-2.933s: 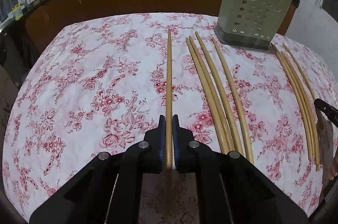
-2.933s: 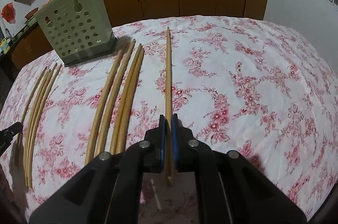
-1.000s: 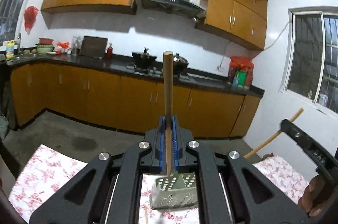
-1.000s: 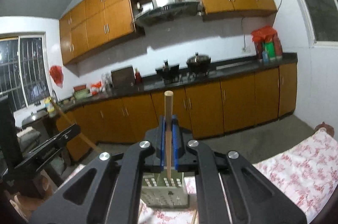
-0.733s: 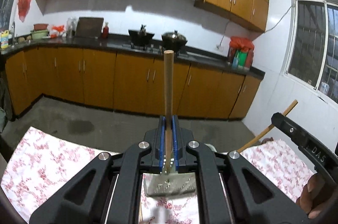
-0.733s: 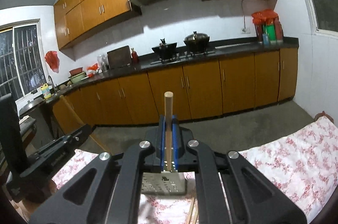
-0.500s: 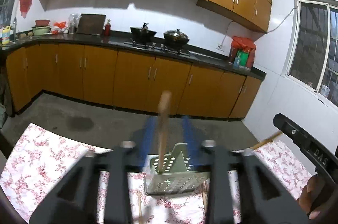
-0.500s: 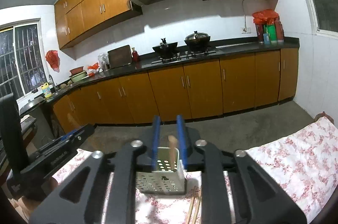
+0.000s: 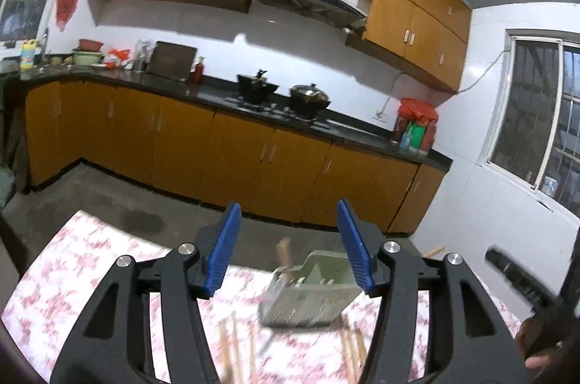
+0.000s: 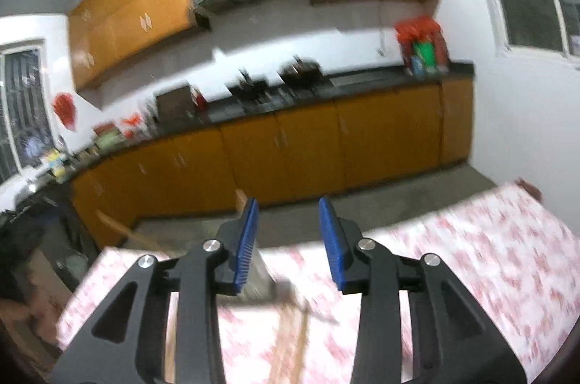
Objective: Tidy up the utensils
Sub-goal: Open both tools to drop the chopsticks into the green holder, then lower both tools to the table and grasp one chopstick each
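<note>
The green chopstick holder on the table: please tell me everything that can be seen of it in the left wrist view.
The green chopstick holder is a pale green box that looks like plastic, with a raised back panel, an open top and a darker base. The picture is blurred, so the holes in its front wall hardly show. It stands on the floral tablecloth, seen between the open left tongs. One wooden chopstick stands in its left part, leaning a little. More chopsticks lie on the cloth in front.

No readable text, label or number anywhere.
</note>
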Demonstrator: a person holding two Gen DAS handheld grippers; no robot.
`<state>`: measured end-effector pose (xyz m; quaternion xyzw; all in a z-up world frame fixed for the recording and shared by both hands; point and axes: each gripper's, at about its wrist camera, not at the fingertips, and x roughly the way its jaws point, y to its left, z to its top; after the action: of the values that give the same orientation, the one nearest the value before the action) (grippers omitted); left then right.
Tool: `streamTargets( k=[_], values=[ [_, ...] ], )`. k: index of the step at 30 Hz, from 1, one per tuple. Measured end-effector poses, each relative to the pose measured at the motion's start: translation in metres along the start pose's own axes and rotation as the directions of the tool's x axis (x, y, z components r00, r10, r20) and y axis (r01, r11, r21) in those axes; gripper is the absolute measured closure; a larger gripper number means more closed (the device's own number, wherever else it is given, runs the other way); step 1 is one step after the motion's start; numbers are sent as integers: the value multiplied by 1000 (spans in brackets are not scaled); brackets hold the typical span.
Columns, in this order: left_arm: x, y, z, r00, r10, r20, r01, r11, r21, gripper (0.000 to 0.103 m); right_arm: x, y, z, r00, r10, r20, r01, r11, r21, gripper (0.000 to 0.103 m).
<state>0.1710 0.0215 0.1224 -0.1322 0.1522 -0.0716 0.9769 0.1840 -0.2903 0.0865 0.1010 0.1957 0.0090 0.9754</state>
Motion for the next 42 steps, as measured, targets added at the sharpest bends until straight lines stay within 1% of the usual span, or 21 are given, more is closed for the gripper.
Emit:
streamTargets(
  k=[2,3,4,5,6,7,8,11,14,16,18,21,24,25,27,28,29,31,35,40,42],
  values=[
    [-6,9,-16,998,50,-30,-50,999,6,44,14,-11,-25,996,-16,-88,17,1000,1,67],
    [-7,13,-26,996,75,-49,-74,997,14,44,22,-14,-40,990,-20,-142,20,1000,-2,68],
    [-7,19,-37,991,106,-76,-104,994,28,44,33,-18,-62,977,-26,-214,26,1000,-4,71],
    [-4,24,-52,983,143,-119,-138,989,45,44,41,-18,-77,964,-22,-266,21,1000,-6,77],
    [0,30,-66,974,164,-157,-157,986,56,44,47,-18,-94,949,-13,-315,10,1000,-9,79],
    [2,35,-76,967,175,-186,-167,984,62,44,54,-17,-114,929,-3,-370,-4,1000,-19,84],
    [6,42,-92,953,197,-230,-185,980,74,44,58,-14,-130,914,3,-406,-15,999,-28,87],
    [15,53,-126,916,231,-328,-210,973,98,49,64,-6,-165,881,22,-473,-41,999,-30,88],
    [19,59,-149,887,243,-393,-211,970,124,52,65,-4,-179,864,34,-502,-51,998,-20,89],
    [17,59,-163,878,244,-413,-206,969,136,52,62,-1,-182,867,35,-497,-55,998,-26,89],
    [15,61,-174,871,239,-429,-199,971,136,52,59,0,-181,865,38,-500,-60,998,-26,89],
    [13,60,-182,868,228,-442,-186,973,135,52,58,2,-184,863,44,-503,-71,997,-33,89],
    [13,56,-190,865,214,-454,-169,976,138,56,58,5,-186,859,39,-511,-75,996,-49,89],
    [14,55,-191,863,208,-460,-163,977,137,58,59,5,-188,857,35,-514,-73,996,-54,91],
    [16,53,-193,861,198,-470,-151,979,135,59,60,5,-187,864,2,-503,-52,995,-85,93],
    [17,52,-195,859,193,-474,-147,980,133,61,61,3,-186,869,-28,-494,-22,995,-96,94],
    [17,52,-196,857,184,-481,-139,982,128,62,61,-1,-185,871,-34,-491,-10,996,-87,95],
    [18,50,-199,854,168,-492,-125,985,120,66,62,-8,-183,871,-31,-490,2,998,-60,95],
    [20,44,-206,846,148,-513,-98,987,125,72,62,-12,-183,873,-36,-486,8,998,-59,95],
    [23,40,-214,831,159,-532,-93,984,149,77,61,-13,-183,875,-37,-483,7,998,-64,95],
    [23,40,-215,830,168,-531,-97,983,158,78,60,-14,-183,875,-37,-484,7,998,-64,95]
  ],
)
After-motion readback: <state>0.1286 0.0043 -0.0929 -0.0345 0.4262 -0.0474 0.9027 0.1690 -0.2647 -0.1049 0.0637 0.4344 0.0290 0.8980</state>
